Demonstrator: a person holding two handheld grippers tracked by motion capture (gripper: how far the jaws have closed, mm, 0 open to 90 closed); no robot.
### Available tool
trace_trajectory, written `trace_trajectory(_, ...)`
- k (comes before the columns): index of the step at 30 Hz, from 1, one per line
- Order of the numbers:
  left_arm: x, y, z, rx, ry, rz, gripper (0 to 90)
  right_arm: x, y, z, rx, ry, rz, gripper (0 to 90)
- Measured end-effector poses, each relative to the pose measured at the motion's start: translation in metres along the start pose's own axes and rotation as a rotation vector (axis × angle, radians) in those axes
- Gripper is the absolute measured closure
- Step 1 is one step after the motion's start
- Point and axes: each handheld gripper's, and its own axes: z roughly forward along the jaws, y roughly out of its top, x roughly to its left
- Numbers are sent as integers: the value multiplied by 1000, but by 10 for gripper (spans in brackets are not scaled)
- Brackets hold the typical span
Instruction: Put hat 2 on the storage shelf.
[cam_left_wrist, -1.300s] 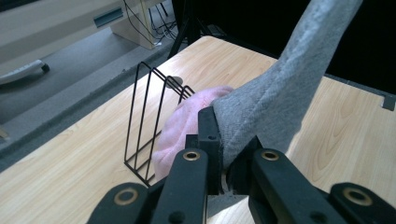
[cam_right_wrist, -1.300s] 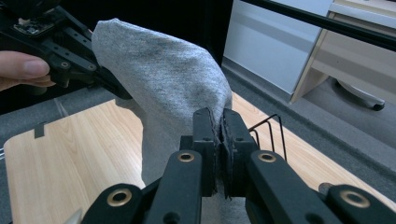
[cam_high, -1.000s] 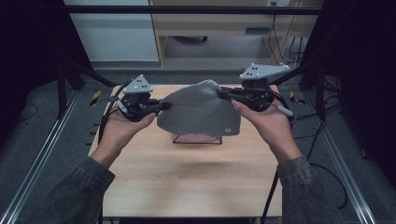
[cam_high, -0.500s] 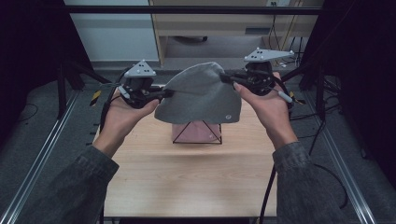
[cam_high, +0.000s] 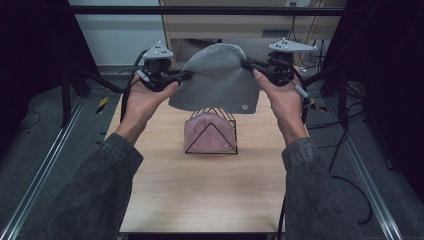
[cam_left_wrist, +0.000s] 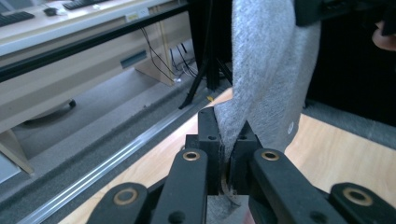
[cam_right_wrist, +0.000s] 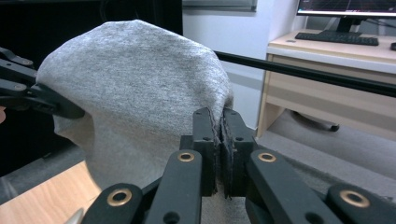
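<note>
A grey knit beanie (cam_high: 218, 80) hangs in the air between my two grippers, above the far middle of the table. My left gripper (cam_high: 184, 76) is shut on its left edge, and the cloth (cam_left_wrist: 271, 70) is pinched between the black jaws in the left gripper view. My right gripper (cam_high: 248, 65) is shut on its right edge, with the fabric (cam_right_wrist: 140, 93) clamped in the right gripper view. Below the grey beanie, a pink beanie (cam_high: 209, 134) sits in a black wire rack (cam_high: 210, 131) on the wooden table (cam_high: 200, 195).
A desk with a keyboard (cam_right_wrist: 336, 37) and a monitor stands beyond the table. Metal floor rails (cam_high: 45, 170) run along both sides of the table. Black stand legs and cables (cam_high: 350, 125) lie at the right.
Both hands have lifted the grey beanie up and away from the person, off the wire rack. The pink beanie in the rack has come into sight beneath it.
</note>
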Motion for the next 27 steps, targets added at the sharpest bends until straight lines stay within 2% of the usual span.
trace_trajectory(3,4,0,6,-13,2,-13,865,-3,2,4,3,-8,3,861)
trace_trajectory(8,11,-9,18,28,6,-15,865,-11,-5,19,50,-16,13,861)
trace_trajectory(11,14,-14,21,38,12,10,864,-14,-12,28,64,-15,16,861)
trace_trajectory(17,21,-21,32,58,24,-8,864,-16,-19,43,105,-35,-11,861)
trace_trajectory(21,23,-29,42,77,18,-20,862,-19,-24,48,126,-55,-17,861)
trace_trajectory(27,22,-37,49,84,3,-25,862,-22,-32,47,135,-50,-3,861)
